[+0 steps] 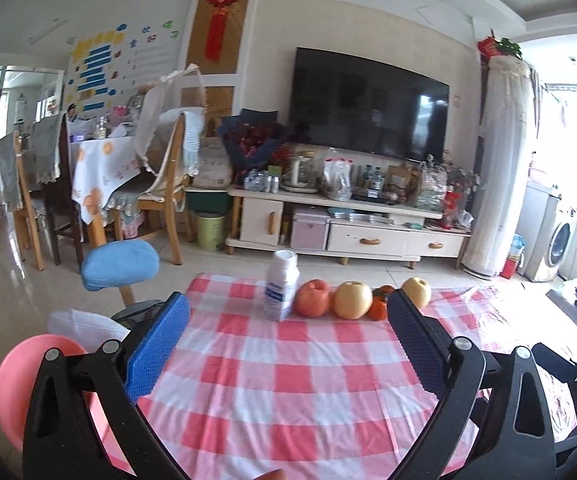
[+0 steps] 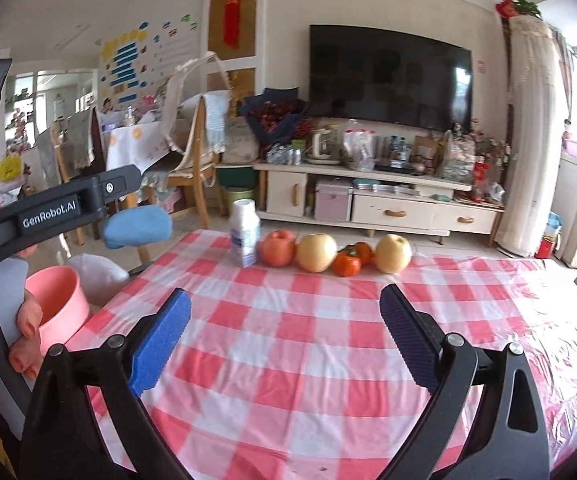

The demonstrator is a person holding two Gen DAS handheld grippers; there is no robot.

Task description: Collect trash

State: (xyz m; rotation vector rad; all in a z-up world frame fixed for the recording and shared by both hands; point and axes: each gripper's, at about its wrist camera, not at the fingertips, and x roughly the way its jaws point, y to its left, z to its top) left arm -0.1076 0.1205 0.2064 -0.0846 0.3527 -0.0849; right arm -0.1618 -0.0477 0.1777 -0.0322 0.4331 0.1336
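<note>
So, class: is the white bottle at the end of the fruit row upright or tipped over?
Upright. The white bottle stands on its base on the checked tablecloth, cap uppermost, beside the red apple.

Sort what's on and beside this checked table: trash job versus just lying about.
For the job:
white bottle, likely the trash
pink bin, beside the table
left gripper, open
right gripper, open

Lying about:
red apple
two yellow apples
persimmons
blue stool

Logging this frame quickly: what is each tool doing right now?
Left tool: open, holding nothing.
Right tool: open, holding nothing.
</note>
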